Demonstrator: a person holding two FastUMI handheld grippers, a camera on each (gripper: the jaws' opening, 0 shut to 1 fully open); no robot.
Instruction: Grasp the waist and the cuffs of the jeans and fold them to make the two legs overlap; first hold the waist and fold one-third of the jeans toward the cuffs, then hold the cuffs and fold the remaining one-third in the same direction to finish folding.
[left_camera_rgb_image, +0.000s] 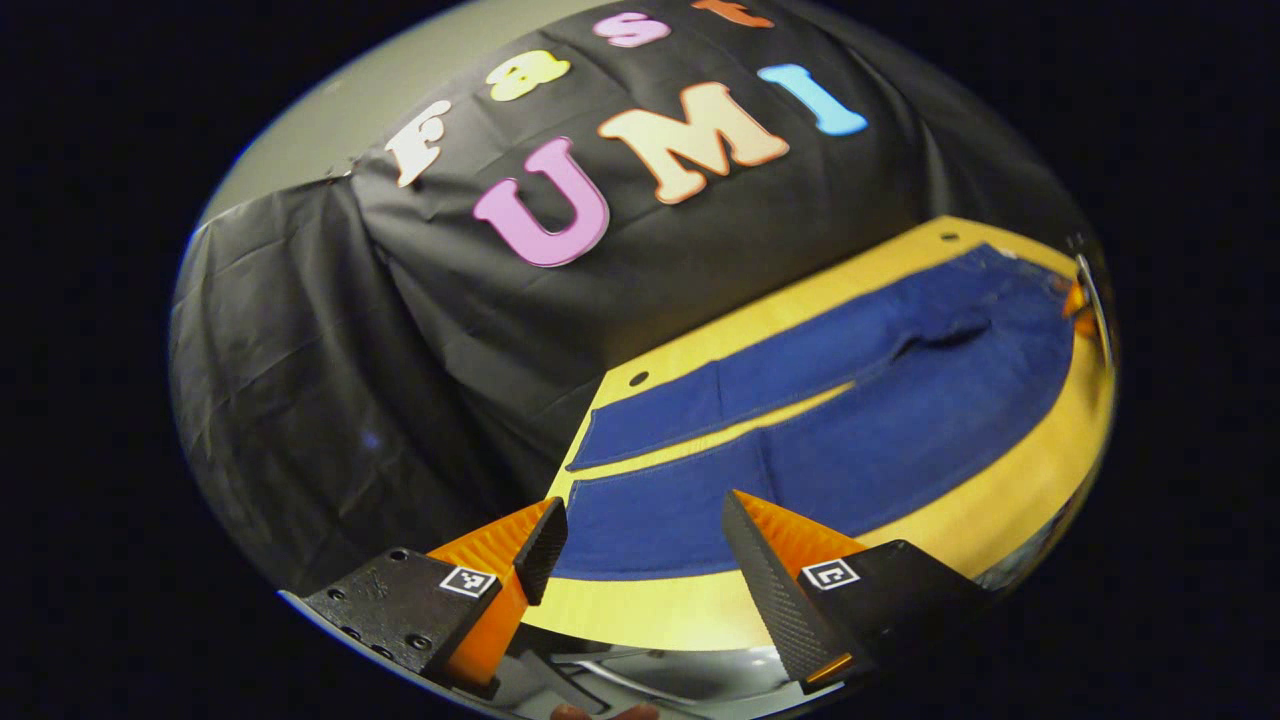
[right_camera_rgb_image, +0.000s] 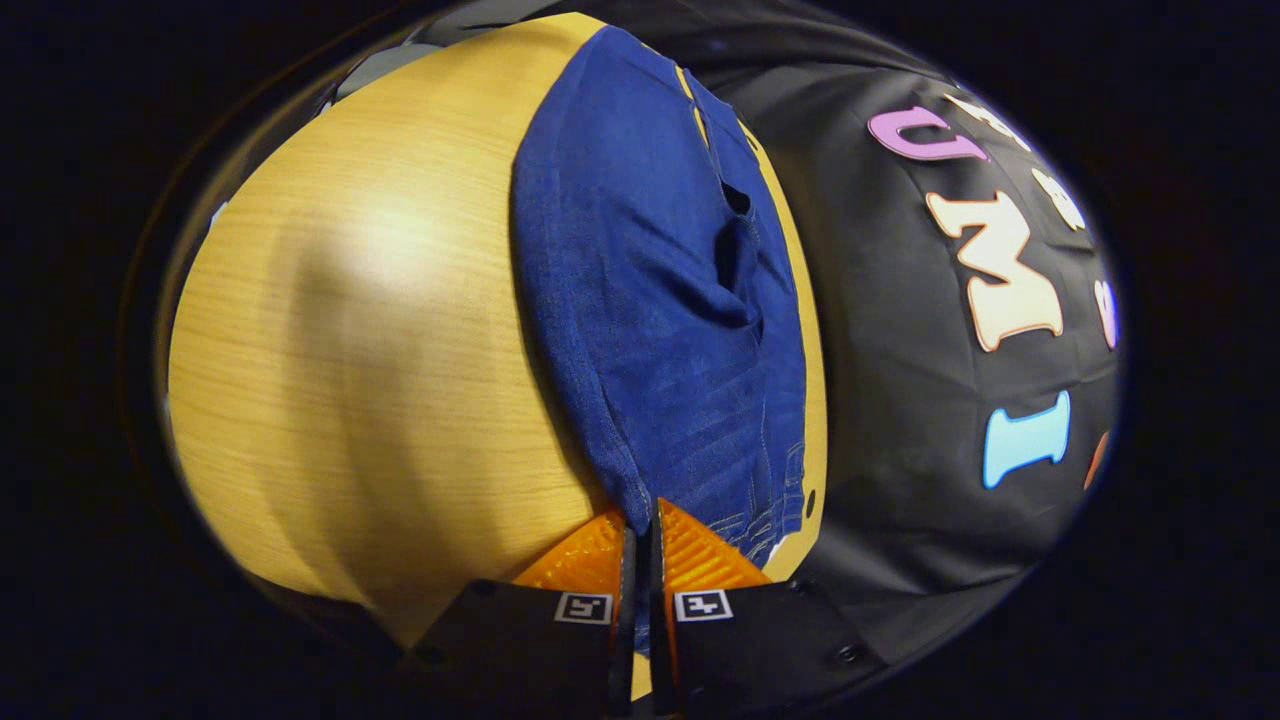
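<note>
- The left gripper (left_camera_rgb_image: 640, 540) sits at 6 o'clock with its orange fingers (left_camera_rgb_image: 790, 535) spread wide apart, nothing between them.
- Just past the fingertips is the near cuff of the jeans (left_camera_rgb_image: 860, 410), laid flat on a yellow wooden table (left_camera_rgb_image: 930, 535).
- The two legs lie side by side with a thin strip of table showing between them, running off toward 3 o'clock.
- Out at 3 o'clock, at the waist end, there's a bit of orange from the other gripper (left_camera_rgb_image: 1076, 300), too small to read.

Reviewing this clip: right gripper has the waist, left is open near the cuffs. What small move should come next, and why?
Probably ease the left gripper forward and close on the near cuff. Its fingers stand open just short of the jeans, while the right gripper is already shut on the waist.
</note>
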